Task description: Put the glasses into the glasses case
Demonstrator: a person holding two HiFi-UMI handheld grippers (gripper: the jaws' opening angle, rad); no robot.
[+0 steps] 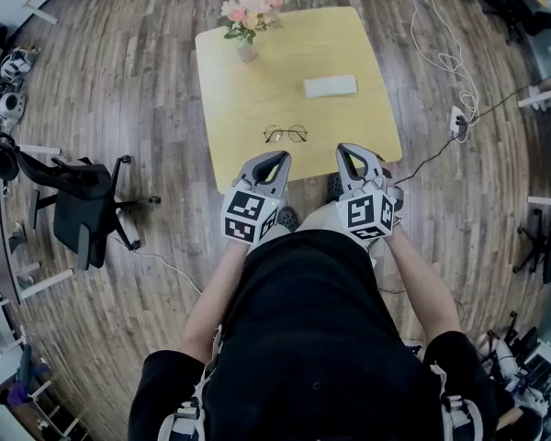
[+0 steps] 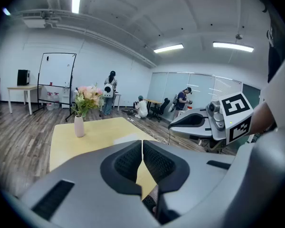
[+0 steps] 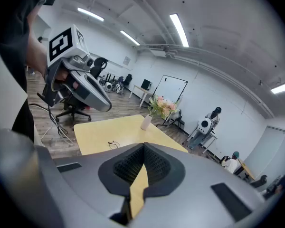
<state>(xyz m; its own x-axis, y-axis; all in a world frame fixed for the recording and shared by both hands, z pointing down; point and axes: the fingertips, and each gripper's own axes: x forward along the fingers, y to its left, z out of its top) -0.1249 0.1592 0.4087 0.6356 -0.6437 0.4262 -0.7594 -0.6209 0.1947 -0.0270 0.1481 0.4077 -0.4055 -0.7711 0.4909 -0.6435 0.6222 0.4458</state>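
Note:
Thin-framed glasses (image 1: 286, 134) lie unfolded on the yellow table (image 1: 248, 81), near its front edge. A pale grey glasses case (image 1: 331, 85) lies closed further back to the right. My left gripper (image 1: 277, 158) is held at the table's front edge, just left of the glasses, shut with nothing in it. The right gripper (image 1: 346, 149) sits beside it at the right, also shut and empty. In the right gripper view the glasses (image 3: 114, 144) show small on the table, left of the closed jaws.
A vase of pink flowers (image 1: 251, 16) stands at the table's back left corner. A black office chair (image 1: 83, 200) is on the wooden floor to the left. Cables and a power strip (image 1: 457, 120) lie on the floor to the right. People work in the background.

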